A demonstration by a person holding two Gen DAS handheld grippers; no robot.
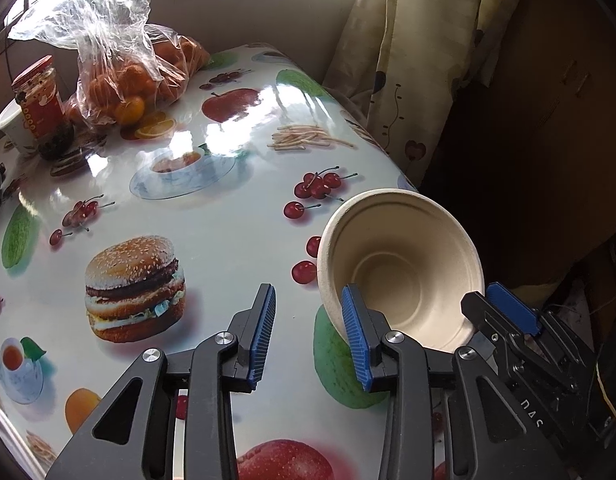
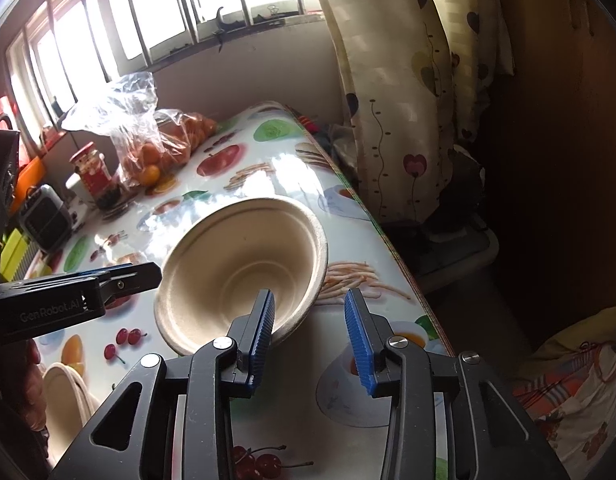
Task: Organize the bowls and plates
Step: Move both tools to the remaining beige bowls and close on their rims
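Landmark: the paper bowl (image 1: 400, 272), near the right edge of the table (image 1: 227, 236), which wears a glossy fruit-and-burger print cloth.

- Far left of the bowl, at the back: a white cup (image 1: 11, 128), and touching it a red-lidded jar (image 1: 39, 96). Just right of the jar, a clear plastic bag of oranges (image 1: 139, 80).
- Near left of the bowl, at the front edge in the right wrist view: a pale paper plate or a second bowl (image 2: 63, 400); we cannot tell which.
- Left gripper (image 1: 312, 332): jaws partly apart, only tablecloth between them. Its right finger (image 1: 354, 332) sits at the outside of the bowl's left wall. We cannot tell if it touches.
- The bowl itself: tilted, mouth turned toward the grippers, empty, low edge near the table. We cannot see what props it.
- Right gripper (image 2: 310, 320): jaws partly apart. Its left finger (image 2: 263, 320) reaches over the rim into the bowl, while the right finger (image 2: 356, 332) stands outside, clear of the wall. The rim lies between the pads and is not pinched.
- Right of the bowl, beyond the table edge: a cream curtain (image 1: 408, 60) with heart flowers, then dark furniture.
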